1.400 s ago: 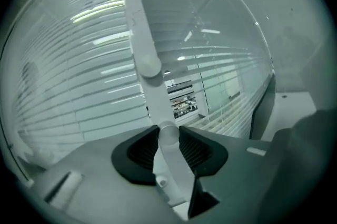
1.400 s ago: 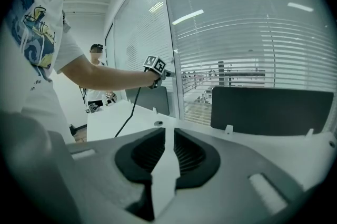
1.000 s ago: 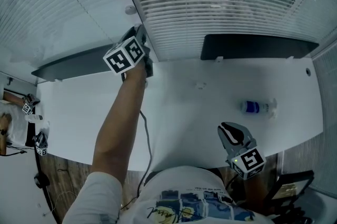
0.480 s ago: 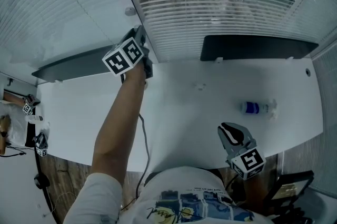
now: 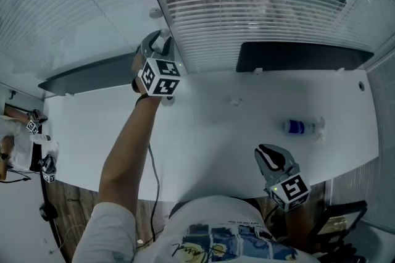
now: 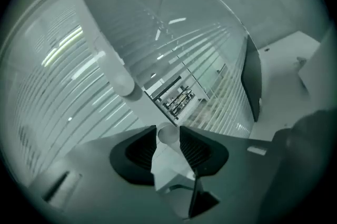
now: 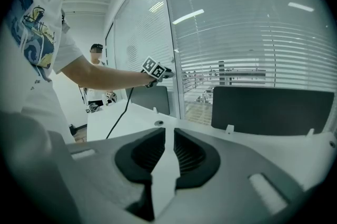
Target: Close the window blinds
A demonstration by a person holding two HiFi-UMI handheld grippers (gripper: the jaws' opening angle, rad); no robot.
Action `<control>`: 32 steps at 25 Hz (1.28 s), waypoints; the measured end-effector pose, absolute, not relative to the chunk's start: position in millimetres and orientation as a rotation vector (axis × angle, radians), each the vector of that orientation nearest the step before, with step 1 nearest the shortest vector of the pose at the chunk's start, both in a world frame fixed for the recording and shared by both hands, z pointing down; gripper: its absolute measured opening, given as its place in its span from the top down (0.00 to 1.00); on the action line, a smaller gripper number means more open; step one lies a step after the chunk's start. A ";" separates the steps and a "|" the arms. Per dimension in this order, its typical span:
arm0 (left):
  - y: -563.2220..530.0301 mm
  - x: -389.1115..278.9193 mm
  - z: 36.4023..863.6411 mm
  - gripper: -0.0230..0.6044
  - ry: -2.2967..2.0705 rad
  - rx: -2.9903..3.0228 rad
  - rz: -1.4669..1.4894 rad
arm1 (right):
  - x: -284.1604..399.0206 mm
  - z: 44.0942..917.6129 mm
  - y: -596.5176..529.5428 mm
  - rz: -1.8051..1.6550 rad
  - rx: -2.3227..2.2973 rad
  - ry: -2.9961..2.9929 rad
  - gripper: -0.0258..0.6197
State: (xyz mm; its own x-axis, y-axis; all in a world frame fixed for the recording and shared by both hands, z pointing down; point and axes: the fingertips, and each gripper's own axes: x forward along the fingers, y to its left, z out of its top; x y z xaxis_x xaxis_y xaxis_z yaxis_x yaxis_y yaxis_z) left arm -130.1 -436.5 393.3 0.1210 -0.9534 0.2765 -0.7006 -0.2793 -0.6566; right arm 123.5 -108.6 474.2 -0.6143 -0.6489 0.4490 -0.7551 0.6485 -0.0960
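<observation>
Left gripper view looks along the left gripper [image 6: 168, 132] at a window frame post [image 6: 138, 102], and a small round knob [image 6: 168, 135] sits right between the two jaw tips. Its rim meets both pads as far as I can see, so the gripper is pinching the knob; the jaws have just been opening a little, with the knob between them. Above and to the left of those jaws, a second, larger knob [image 6: 120, 78] sticks out from the same post, clear of the gripper.

The blinds [image 6: 210, 107] hang just beyond the left gripper, on both sides of the post. To the gripper's right the slats are tilted enough that a room behind the glass shows through. To its left, the slats look flatter and paler.

From the head view, the person's left arm reaches out over the white table [image 5: 216, 138] and holds that gripper up against the post. The right gripper [image 5: 269, 155] hovers well apart from it, near the person's body at the table's near edge. Its jaws stand a narrow gap apart with nothing between them. A small bottle [image 5: 300, 126] lies on the table just ahead of the right gripper, and a dark panel [image 5: 296, 57] stands at the table's far edge beyond it, below the blinds.
</observation>
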 end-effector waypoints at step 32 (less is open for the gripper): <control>-444.9 -136.5 392.2 0.76 1.892 -2.282 -0.739 | 120.2 474.9 -106.8 0.409 1.103 -2.509 0.90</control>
State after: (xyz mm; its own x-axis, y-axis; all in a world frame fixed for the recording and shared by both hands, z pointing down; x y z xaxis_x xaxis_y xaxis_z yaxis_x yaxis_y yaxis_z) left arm -136.5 -444.9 392.2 0.1175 -0.9444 0.3070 -0.9026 -0.2305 -0.3636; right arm 120.2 -106.8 474.9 -0.6259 -0.6431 0.4412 -0.7499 0.6517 -0.1138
